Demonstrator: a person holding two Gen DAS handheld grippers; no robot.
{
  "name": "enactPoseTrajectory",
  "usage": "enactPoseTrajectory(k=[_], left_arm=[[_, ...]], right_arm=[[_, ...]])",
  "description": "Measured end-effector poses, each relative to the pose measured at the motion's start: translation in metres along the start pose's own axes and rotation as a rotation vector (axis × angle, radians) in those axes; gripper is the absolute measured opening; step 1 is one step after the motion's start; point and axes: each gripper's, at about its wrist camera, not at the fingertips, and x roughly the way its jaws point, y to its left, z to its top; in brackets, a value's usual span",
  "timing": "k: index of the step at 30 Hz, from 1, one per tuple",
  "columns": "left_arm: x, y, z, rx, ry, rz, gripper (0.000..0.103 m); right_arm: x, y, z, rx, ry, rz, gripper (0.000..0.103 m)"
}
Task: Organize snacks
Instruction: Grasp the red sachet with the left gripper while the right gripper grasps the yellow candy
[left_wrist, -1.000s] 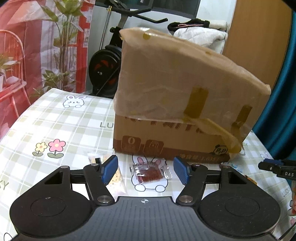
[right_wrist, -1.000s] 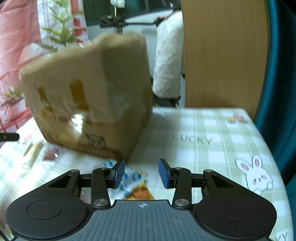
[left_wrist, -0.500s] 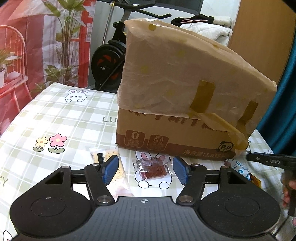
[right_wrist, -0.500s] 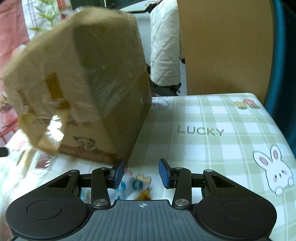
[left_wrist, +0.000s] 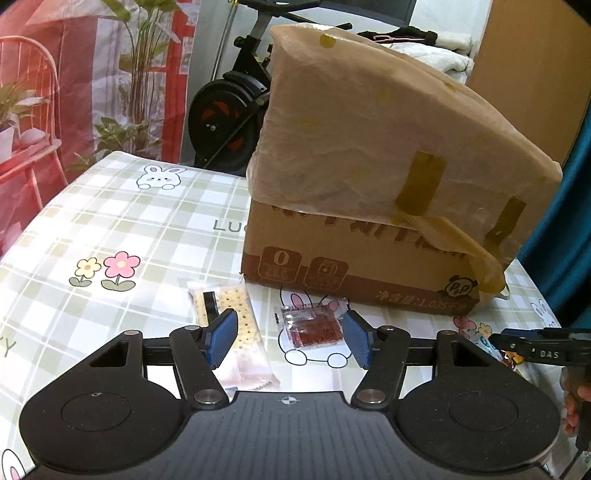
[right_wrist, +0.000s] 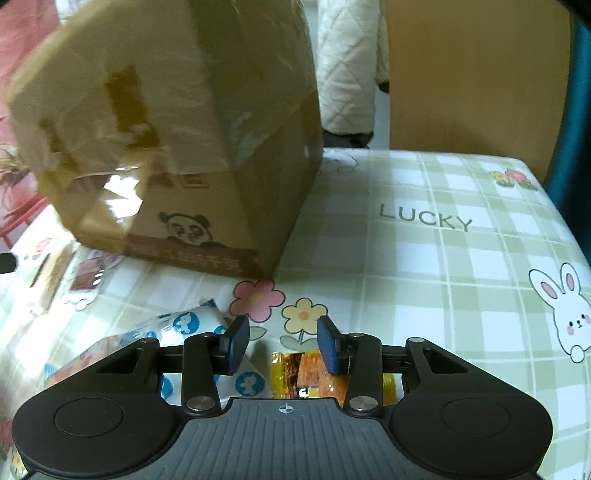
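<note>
Both tongs hang low over the checked surface (left_wrist: 122, 218) with jaws apart and nothing between them. Left tongs (left_wrist: 288, 338) frame a small clear sachet of red-brown snack (left_wrist: 312, 326) lying flat; a cracker packet (left_wrist: 236, 332) lies just beside it at nine o'clock, partly hidden under the left blue pad. Right tongs (right_wrist: 282, 345) sit above a yellow-orange wrapper (right_wrist: 306, 373), mostly covered by the tool body, and a white packet with blue bear prints (right_wrist: 184, 325) at nine o'clock from it, also cut off by the tool. At twelve o'clock stands a cardboard box (left_wrist: 369, 206), wrapped in cloudy film and taped, resting on the surface; its contents cannot be seen. From the right wrist camera, the box (right_wrist: 177, 147) is blurred, and the snacks at its far left are hard to make out.
</note>
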Motion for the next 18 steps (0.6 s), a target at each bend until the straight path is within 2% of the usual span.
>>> enactPoseTrajectory(k=[6, 9, 18], left_arm=[[0.000, 0.001, -0.003, -0.008, 0.006, -0.010, 0.065], [0.001, 0.000, -0.004, -0.014, 0.010, -0.016, 0.065], [0.004, -0.008, -0.009, -0.002, 0.022, -0.031, 0.064]], right_arm=[[-0.017, -0.017, -0.006, -0.106, -0.009, -0.081, 0.040], [-0.026, -0.027, -0.011, -0.083, 0.001, -0.100, 0.041], [-0.031, -0.035, -0.028, 0.114, 0.055, 0.046, 0.041]])
